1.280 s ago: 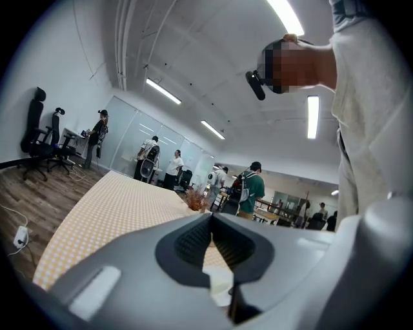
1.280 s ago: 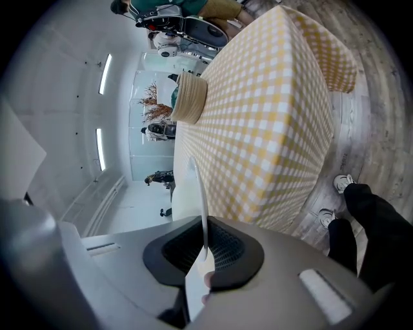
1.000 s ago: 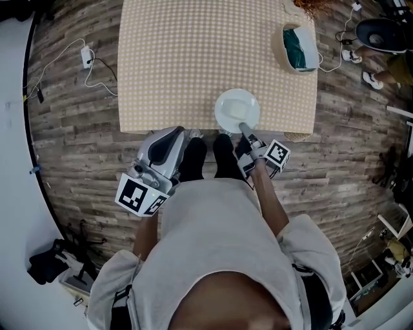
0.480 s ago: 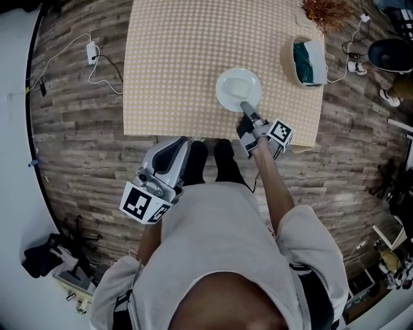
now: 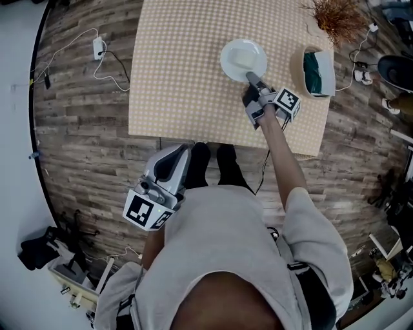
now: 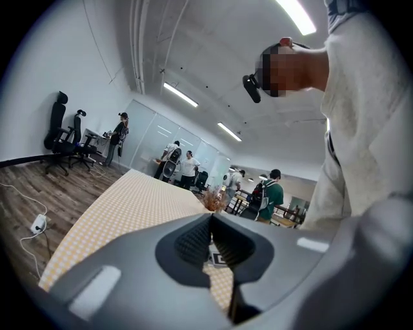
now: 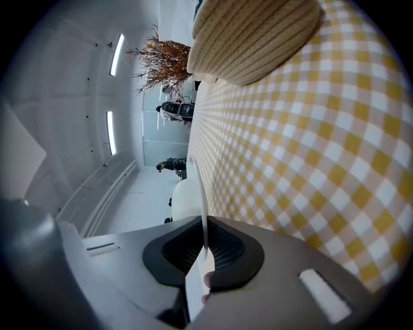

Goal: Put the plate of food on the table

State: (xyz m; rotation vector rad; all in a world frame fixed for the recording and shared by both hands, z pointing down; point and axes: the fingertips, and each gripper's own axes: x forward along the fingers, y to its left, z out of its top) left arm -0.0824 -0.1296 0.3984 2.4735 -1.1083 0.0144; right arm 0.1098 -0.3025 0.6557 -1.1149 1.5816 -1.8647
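Plate (image 5: 243,58): white, over the checked table (image 5: 174,71), toward its 1 o'clock corner.
Right gripper (image 5: 251,77): clamped on the plate's rim at 5 o'clock.
Basket (image 5: 317,72): at the plate's 3 o'clock.
Left gripper (image 6: 210,225): jaws together, empty.

There is one plate (image 5: 243,59), one checked table (image 5: 181,71), one basket (image 5: 297,69), one dried plant (image 5: 339,19) and one power strip (image 5: 99,47).

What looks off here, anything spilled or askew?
Nothing stands out. The plate sits level in the right gripper, pinched at its rim over the checked table; no spill visible.
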